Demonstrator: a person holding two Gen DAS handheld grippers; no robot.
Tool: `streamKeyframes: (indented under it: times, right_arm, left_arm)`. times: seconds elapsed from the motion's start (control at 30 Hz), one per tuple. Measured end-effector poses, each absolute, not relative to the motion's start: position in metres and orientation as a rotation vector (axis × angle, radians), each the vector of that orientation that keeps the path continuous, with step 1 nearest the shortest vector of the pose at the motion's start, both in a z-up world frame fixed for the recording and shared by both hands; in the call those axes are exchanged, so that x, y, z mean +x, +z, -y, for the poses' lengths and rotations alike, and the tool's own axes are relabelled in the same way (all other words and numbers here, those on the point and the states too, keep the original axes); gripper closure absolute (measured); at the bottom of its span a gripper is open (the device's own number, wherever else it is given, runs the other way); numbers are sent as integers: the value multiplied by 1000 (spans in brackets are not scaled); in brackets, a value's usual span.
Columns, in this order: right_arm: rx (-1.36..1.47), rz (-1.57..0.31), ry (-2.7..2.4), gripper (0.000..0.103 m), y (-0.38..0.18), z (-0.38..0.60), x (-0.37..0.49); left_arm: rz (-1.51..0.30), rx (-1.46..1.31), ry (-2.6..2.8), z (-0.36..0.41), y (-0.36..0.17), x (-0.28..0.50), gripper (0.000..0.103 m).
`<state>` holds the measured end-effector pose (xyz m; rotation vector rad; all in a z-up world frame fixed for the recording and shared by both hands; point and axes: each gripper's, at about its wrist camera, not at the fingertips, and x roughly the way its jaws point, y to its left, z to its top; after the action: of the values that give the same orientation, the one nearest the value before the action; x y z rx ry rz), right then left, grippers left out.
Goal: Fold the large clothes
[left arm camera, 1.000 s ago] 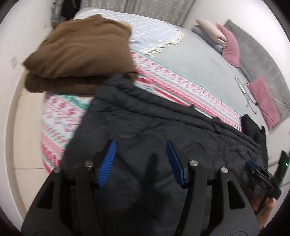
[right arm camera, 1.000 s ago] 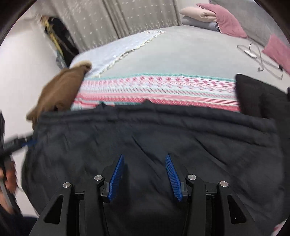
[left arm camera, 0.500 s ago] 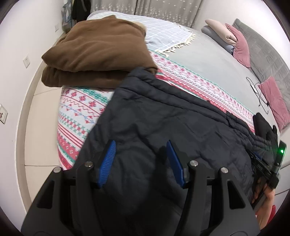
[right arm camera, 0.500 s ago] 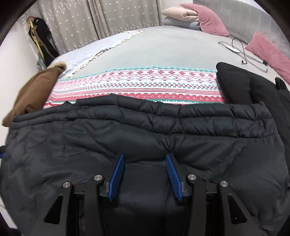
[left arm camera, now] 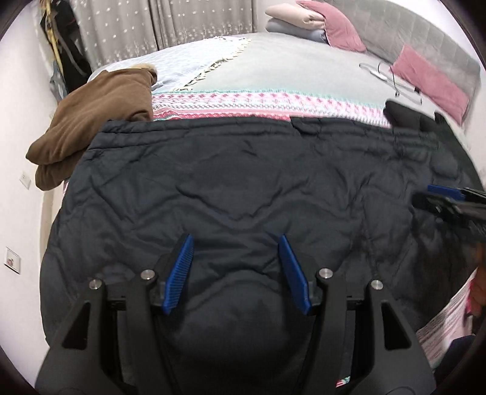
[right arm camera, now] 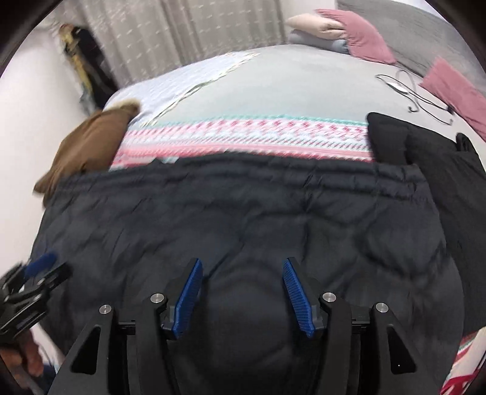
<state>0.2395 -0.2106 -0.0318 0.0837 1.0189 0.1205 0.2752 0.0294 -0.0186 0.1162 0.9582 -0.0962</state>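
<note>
A large dark navy quilted jacket (left arm camera: 249,188) lies spread flat across the near edge of the bed; it also fills the lower half of the right wrist view (right arm camera: 243,224). My left gripper (left arm camera: 237,240) is open and empty, hovering over the jacket's near part. My right gripper (right arm camera: 243,264) is open and empty above the jacket too. The right gripper shows at the right edge of the left wrist view (left arm camera: 449,200). The left gripper shows at the left edge of the right wrist view (right arm camera: 33,279).
A folded brown garment (left arm camera: 100,115) lies at the bed's left corner by the jacket. A black garment (right arm camera: 425,158) lies at the jacket's right end. A patterned pink blanket (left arm camera: 258,103), pillows (left arm camera: 319,24) and a cable (left arm camera: 391,79) lie farther back. A wall (left arm camera: 21,152) is left.
Both grippers pulled back and turned toward the bed's middle. The jacket now lies flatter and more spread out. Both grippers stayed open.
</note>
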Motion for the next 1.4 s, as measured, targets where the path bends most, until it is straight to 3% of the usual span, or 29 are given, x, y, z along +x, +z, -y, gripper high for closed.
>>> streamKeyframes:
  times: [0.17, 0.33, 0.7, 1.0, 1.4]
  right_arm:
    - [41, -1083, 167, 42, -50, 193, 220]
    - [-7, -1070, 137, 34, -68, 194, 227]
    - [-7, -1048, 84, 26, -82, 193, 243]
    - [-43, -1042, 152, 26, -62, 169, 213]
    - [-67, -1028, 116, 24, -90, 170, 236]
  left_arm:
    - [-966, 120, -68, -31, -32, 281, 39]
    - [-960, 125, -48, -27, -38, 286, 37]
    - [-961, 146, -35, -24, -46, 288, 35]
    - [-955, 167, -39, -23, -48, 289, 35]
    - [-949, 159, -22, -26, -49, 293, 29]
